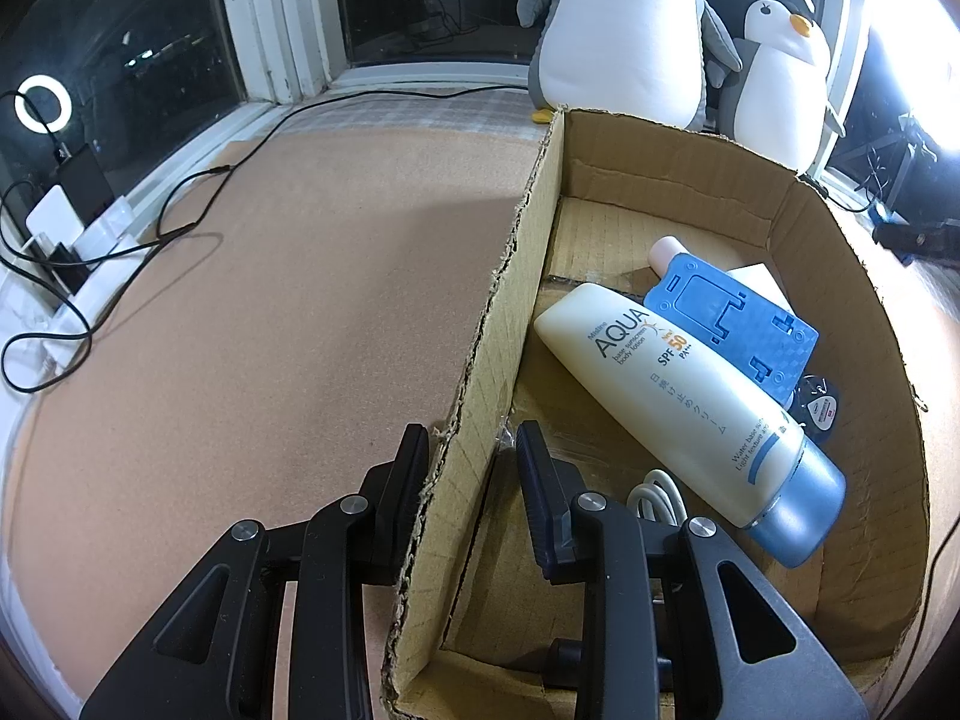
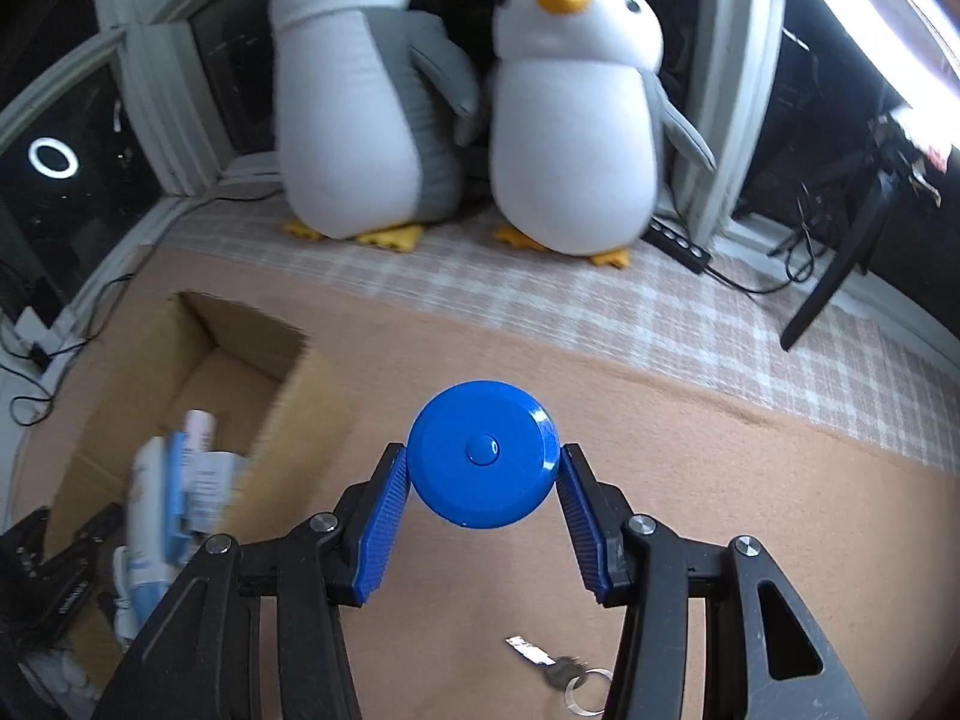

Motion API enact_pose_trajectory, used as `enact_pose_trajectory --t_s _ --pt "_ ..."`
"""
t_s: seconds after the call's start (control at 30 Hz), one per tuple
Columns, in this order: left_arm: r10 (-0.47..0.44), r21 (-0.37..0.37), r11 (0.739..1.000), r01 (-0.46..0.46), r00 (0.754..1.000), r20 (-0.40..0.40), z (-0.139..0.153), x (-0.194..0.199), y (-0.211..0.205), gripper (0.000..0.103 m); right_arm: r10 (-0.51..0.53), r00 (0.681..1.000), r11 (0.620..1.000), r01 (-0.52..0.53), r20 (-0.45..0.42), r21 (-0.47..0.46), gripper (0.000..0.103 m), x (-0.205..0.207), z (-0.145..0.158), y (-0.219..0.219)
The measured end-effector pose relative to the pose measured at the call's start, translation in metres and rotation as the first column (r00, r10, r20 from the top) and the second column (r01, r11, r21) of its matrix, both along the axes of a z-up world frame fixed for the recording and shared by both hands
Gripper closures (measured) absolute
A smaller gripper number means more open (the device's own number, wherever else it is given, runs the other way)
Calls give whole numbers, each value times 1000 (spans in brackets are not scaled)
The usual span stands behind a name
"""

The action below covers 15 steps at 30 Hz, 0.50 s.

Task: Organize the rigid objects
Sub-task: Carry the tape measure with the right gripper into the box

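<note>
My left gripper (image 1: 471,450) straddles the left wall of a cardboard box (image 1: 498,324), one finger outside and one inside, and seems to pinch it. Inside the box lie a white AQUA sunscreen tube (image 1: 678,408) with a blue cap, a blue plastic phone stand (image 1: 732,324), a pink-capped tube (image 1: 666,252), a white cable (image 1: 657,495) and a dark tag (image 1: 819,411). My right gripper (image 2: 483,468) is shut on a round blue disc-shaped case (image 2: 483,453) and holds it above the tan mat, to the right of the box (image 2: 288,396). My left gripper shows at the box's near corner (image 2: 66,564).
A key with a ring (image 2: 561,669) lies on the mat below the right gripper. Two plush penguins (image 2: 576,120) stand at the back by the window. Black cables (image 1: 180,222) and chargers (image 1: 60,222) lie at the left edge. A tripod leg (image 2: 840,264) stands at the right.
</note>
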<state>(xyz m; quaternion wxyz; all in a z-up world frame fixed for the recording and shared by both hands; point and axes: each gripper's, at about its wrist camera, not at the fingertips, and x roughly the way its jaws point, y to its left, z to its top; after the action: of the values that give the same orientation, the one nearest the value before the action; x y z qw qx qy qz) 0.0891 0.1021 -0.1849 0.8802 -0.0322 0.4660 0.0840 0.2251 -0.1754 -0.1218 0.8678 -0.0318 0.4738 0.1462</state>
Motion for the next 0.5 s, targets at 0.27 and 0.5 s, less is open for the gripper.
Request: enact_pose_trajectory --t_s 0.27,0.5 --pt "0 0 1000 0 1000 0 0 0 0 74 126 991 991 -128 40 42 57 -21 29 52" --pt "0 0 1000 0 1000 0 0 0 0 74 243 969 970 -244 43 14 57 -37 28 100"
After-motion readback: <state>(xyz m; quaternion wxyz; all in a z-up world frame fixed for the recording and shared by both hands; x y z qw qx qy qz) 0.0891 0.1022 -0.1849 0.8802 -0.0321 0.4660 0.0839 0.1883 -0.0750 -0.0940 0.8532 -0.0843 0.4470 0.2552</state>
